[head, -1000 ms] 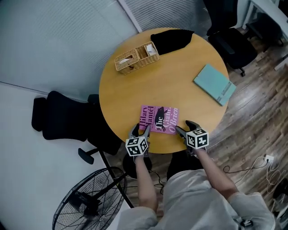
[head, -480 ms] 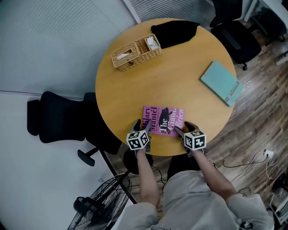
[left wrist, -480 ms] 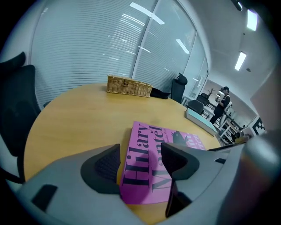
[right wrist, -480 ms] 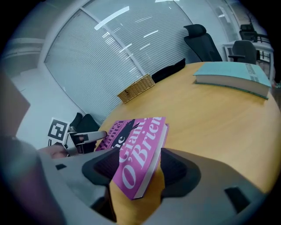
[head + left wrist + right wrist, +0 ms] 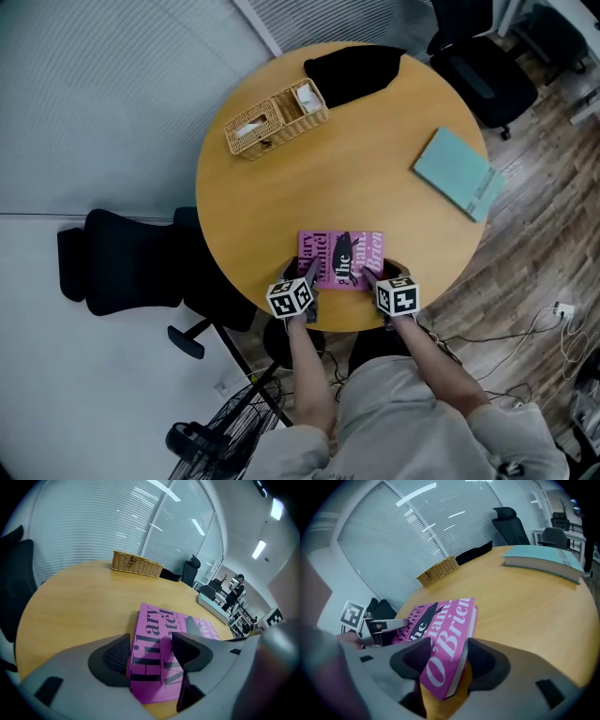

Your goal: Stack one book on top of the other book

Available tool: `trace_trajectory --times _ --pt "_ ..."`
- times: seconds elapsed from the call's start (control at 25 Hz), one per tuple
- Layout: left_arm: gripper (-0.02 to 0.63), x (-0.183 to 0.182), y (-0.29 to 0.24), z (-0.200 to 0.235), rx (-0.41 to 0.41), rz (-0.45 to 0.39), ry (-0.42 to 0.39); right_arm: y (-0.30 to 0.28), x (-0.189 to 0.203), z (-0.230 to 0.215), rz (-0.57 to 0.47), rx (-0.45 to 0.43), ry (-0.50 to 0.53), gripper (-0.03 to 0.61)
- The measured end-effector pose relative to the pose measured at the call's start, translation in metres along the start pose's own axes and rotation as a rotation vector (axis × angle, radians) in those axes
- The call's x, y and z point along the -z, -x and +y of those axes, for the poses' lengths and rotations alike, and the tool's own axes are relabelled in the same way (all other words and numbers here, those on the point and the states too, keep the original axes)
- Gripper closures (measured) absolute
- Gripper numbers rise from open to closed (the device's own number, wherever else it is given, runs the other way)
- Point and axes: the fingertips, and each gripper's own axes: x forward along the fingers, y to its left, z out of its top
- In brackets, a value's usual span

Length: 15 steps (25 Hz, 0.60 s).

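Observation:
A pink book (image 5: pixel 340 255) lies flat near the front edge of the round wooden table (image 5: pixel 281 206). A teal book (image 5: pixel 453 173) lies apart at the table's right. My left gripper (image 5: pixel 305 279) is at the pink book's near left corner. In the left gripper view the pink book (image 5: pixel 154 625) runs between the wide jaws of the left gripper (image 5: pixel 150 651), and the pads do not press on it. My right gripper (image 5: pixel 375 278) is at the near right corner. Its jaws are closing, with the pink book's (image 5: pixel 440 616) corner between them in the right gripper (image 5: pixel 445 656) view. The teal book (image 5: pixel 543 557) shows beyond.
A wicker basket (image 5: pixel 275 119) and a black cloth bundle (image 5: pixel 354 70) sit at the table's far side. Black office chairs stand at the left (image 5: pixel 122 262) and at the top right (image 5: pixel 478 75). A floor fan (image 5: pixel 216 441) stands below the table's near left edge.
Both grippers have come forward and down until their jaws straddle the pink book's near corners. The books have not moved on the table.

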Motion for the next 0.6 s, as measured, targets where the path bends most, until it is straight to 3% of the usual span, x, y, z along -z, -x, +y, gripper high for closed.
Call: trace_trajectory --times 0.24,0.6 --pt "0.328 0.003 -0.001 -0.014 -0.005 0.005 -0.004 0.006 -0.01 -0.009 -0.031 0.084 -0.006 0.328" --pt "0.328 -0.018 -0.009 -0.039 -0.002 -0.007 -0.036 0.02 -0.035 -0.025 -0.118 0.135 -0.041 0.328"
